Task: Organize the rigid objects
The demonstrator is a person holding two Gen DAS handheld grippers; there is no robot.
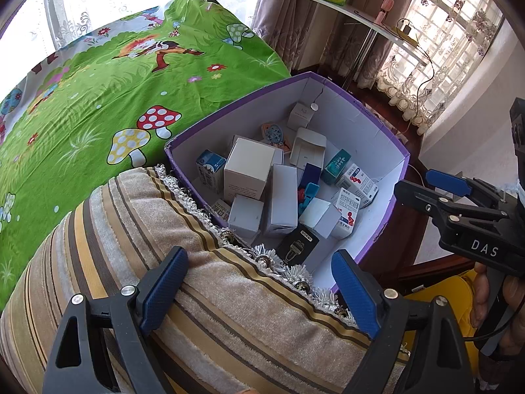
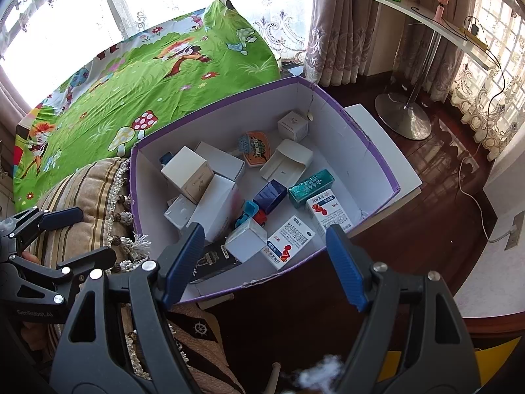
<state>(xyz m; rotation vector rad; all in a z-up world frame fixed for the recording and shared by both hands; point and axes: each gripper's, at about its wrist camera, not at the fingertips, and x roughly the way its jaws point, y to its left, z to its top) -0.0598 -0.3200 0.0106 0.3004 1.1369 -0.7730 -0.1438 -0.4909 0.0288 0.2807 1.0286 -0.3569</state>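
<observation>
An open purple box with a white inside stands beside the bed. It holds several small cartons in a jumble: a white cube box, a black box, a teal box, red-and-white medicine boxes and a blue-and-red toy. My left gripper hangs open over the striped cushion, left of the box. Over the box's near rim my right gripper is open and holds nothing.
A striped, tasselled cushion presses against the box's left wall. Behind lies a bed with a green cartoon sheet. A white shelf on a chrome stand, curtains and a cable occupy the dark wooden floor at right.
</observation>
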